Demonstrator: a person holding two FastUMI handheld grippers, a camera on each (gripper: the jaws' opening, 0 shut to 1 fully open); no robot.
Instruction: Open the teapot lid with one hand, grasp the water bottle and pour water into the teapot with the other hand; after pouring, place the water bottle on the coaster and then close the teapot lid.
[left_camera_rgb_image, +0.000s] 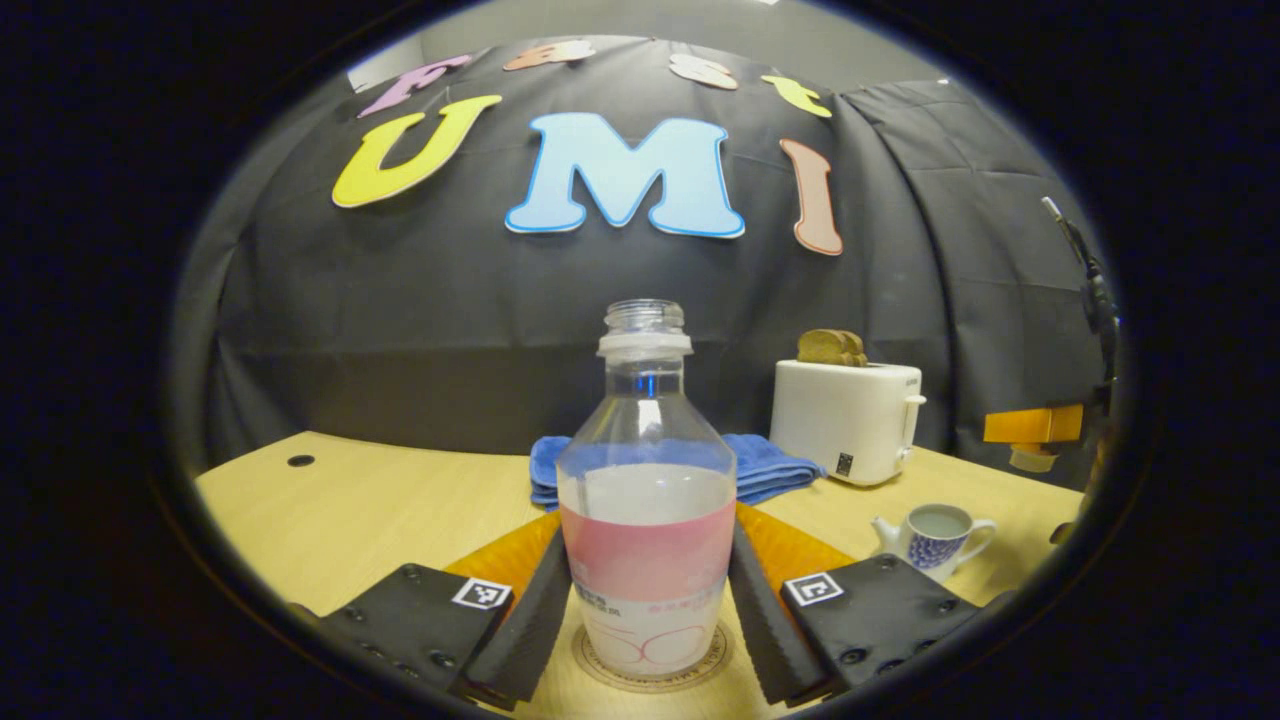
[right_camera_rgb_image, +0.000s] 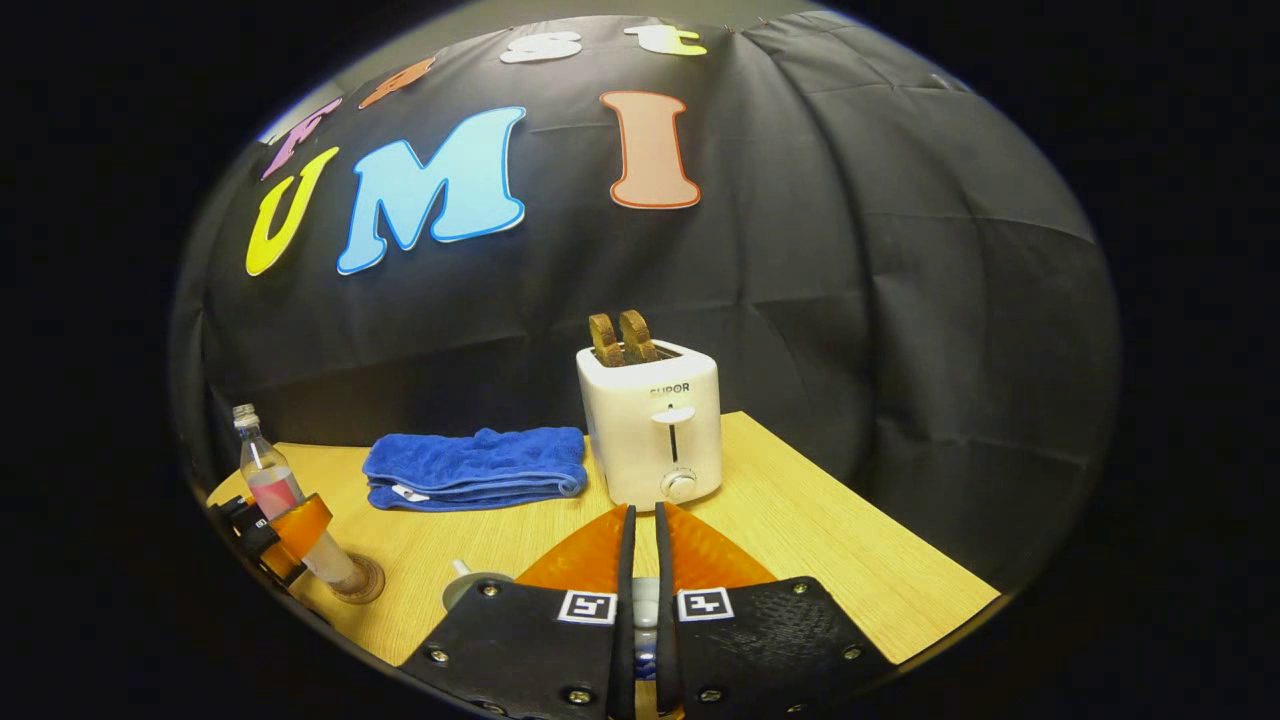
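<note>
A clear water bottle (left_camera_rgb_image: 648, 470) with a pink label and no cap stands upright on a round coaster (left_camera_rgb_image: 655, 672). My left gripper (left_camera_rgb_image: 648, 520) is shut on its body, one finger pressing each side. In the right gripper view, the same bottle (right_camera_rgb_image: 262, 470) stands at the far left on the coaster (right_camera_rgb_image: 362, 582). The white-and-blue teapot (left_camera_rgb_image: 935, 540) sits open at the right with water inside. My right gripper (right_camera_rgb_image: 642, 512) is shut on the teapot lid (right_camera_rgb_image: 646, 600), held above the teapot (right_camera_rgb_image: 470, 588). That gripper (left_camera_rgb_image: 1035, 425) hangs over the table's right end.
A white toaster (right_camera_rgb_image: 655, 430) with two slices of toast stands at the back of the wooden table (right_camera_rgb_image: 820, 530). A folded blue towel (right_camera_rgb_image: 475, 465) lies left of it, behind the bottle. The table's right edge runs close beside the toaster.
</note>
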